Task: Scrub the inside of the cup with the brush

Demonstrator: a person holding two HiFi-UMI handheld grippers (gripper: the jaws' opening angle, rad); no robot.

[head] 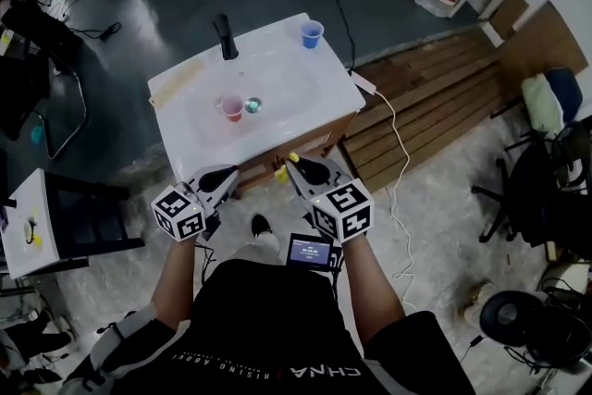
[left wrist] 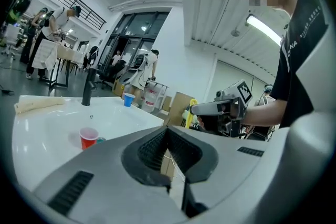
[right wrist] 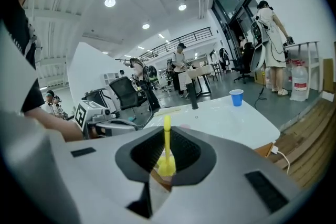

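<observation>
Clamping yellow brush — right gripper, red cup in sink

1. The head view looks steeply down from above the person, well back from the white bench. The left hand-held gripper and right hand-held gripper sit just below the bench in frame.
2. The left gripper view faces almost level along its own jaws and across the bench top, with the right hand-held gripper near at its right.
3. The right gripper view faces the same way, with the left hand-held gripper at its left.
4. All three share the bench, the black tap and the blue cup. The red cup shows clearly only in the head and left gripper views.
</observation>
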